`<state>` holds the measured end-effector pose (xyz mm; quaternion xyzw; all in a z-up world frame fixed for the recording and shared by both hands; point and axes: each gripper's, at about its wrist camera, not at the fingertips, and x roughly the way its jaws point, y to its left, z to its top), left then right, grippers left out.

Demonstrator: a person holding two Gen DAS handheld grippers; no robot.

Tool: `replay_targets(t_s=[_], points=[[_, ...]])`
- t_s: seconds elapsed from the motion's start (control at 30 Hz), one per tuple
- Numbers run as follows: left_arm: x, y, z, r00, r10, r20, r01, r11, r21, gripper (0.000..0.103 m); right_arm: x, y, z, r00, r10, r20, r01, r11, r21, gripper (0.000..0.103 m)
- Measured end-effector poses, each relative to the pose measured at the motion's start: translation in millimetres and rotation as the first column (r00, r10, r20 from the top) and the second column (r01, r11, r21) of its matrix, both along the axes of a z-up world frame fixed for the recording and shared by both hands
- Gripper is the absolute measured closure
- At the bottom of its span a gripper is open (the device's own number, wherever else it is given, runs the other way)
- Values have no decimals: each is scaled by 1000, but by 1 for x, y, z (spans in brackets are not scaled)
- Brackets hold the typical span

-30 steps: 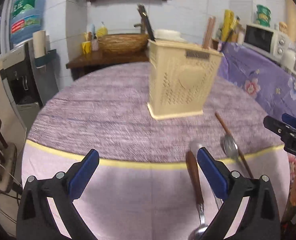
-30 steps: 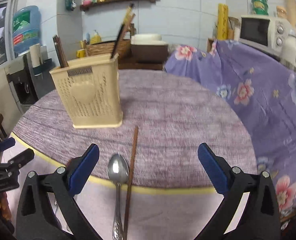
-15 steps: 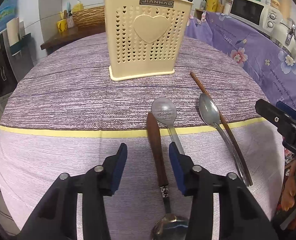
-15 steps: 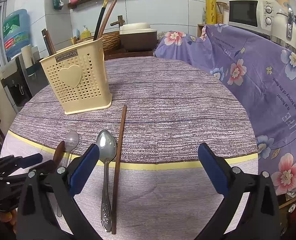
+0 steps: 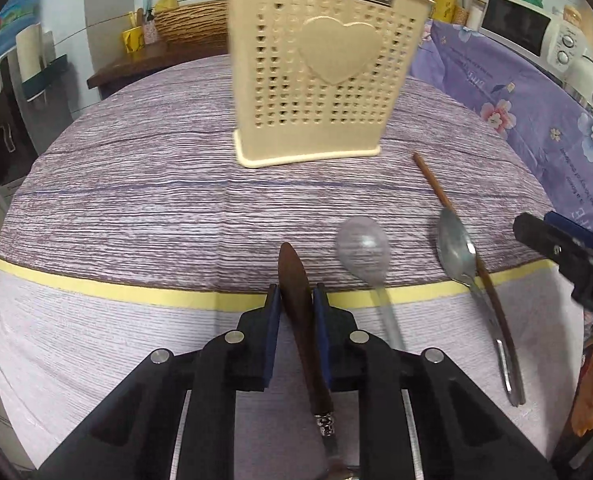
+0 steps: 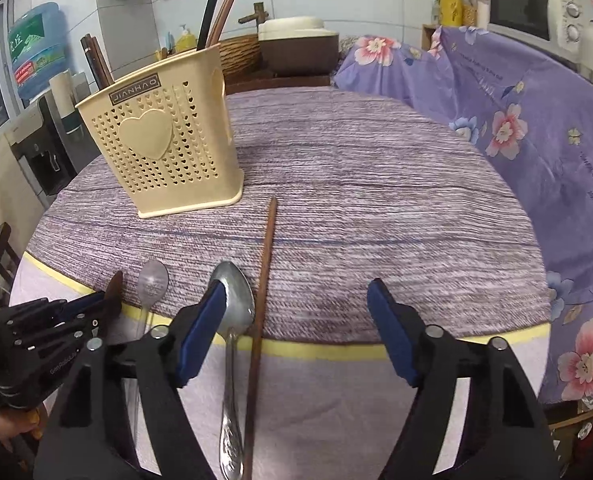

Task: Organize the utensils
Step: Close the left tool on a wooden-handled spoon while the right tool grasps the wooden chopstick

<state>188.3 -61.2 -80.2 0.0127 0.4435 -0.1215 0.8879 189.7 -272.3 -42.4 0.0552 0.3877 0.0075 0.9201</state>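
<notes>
Four utensils lie in a row at the near edge of the round table (image 5: 136, 208), handles toward the person, so each can be taken from the front. The left gripper (image 5: 296, 300) has just been closing, and its blue pads now press on the brown wooden handle (image 5: 296, 304) of the leftmost utensil, whose metal end is mostly out of view. To its right lie one clear plastic spoon (image 5: 362, 250), one metal spoon (image 6: 232, 300) and one brown chopstick (image 6: 264, 276), the last two touching side by side. The right gripper (image 6: 296, 328) has just been narrowing too, but its jaws stand wide around the metal spoon and chopstick, with no pad visibly pressing on either. Farther back stands one cream holder (image 6: 168, 148) with heart-shaped holes. About four sticks already poke upright from it, probably where these four belong.
</notes>
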Motion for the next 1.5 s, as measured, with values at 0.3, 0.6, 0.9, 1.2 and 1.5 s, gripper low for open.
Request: replay_targets(t_s=[0.3, 0.6, 0.9, 1.2, 1.5], points=[[0, 11, 0, 1000, 16, 1, -16, 1000, -11, 85, 70, 17, -15, 991, 50, -128, -49, 999, 8, 61], [5, 16, 1, 1000, 14, -11, -15, 1000, -20, 85, 101, 30, -29, 983, 28, -179, -42, 997, -70, 70], [18, 14, 1, 1000, 18, -23, -19, 1000, -18, 85, 108, 32, -30, 987, 17, -158, -32, 996, -88, 94], [25, 13, 1, 1000, 21, -11, -21, 1000, -20, 86, 104, 20, -26, 993, 23, -116, -25, 1000, -11, 95], [6, 33, 49, 992, 43, 115, -28, 991, -134, 87, 48, -4, 32, 996, 7, 91, -13, 997, 70, 95]])
